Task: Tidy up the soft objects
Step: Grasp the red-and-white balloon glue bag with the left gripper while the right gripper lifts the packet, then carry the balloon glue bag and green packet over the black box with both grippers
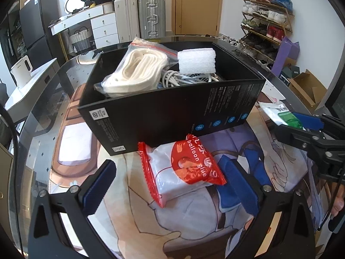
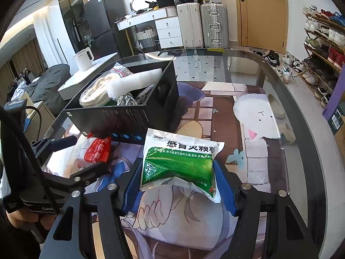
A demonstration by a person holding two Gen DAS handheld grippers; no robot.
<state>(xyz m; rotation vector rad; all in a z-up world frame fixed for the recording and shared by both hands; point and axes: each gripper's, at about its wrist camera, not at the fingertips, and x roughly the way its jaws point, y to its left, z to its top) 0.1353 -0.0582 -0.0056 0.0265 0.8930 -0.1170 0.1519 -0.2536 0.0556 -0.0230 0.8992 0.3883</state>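
Note:
A black box (image 1: 163, 112) stands on the glass table and holds a bag of white cord (image 1: 135, 73), a white foam block (image 1: 196, 61) and grey cables. It also shows in the right wrist view (image 2: 125, 116). A red and white "balloon glue" packet (image 1: 185, 168) lies on the mat in front of the box, between the fingers of my open left gripper (image 1: 170, 185). My right gripper (image 2: 179, 185) is shut on a green and white medicine packet (image 2: 181, 161) and holds it just above the mat. The red packet also shows in the right wrist view (image 2: 97, 151).
A printed mat (image 2: 254, 116) covers the round glass table (image 2: 301, 112). The right gripper with its packet shows at the right edge of the left wrist view (image 1: 301, 123). Suitcases, a dresser, a shoe rack and cardboard boxes stand around the room.

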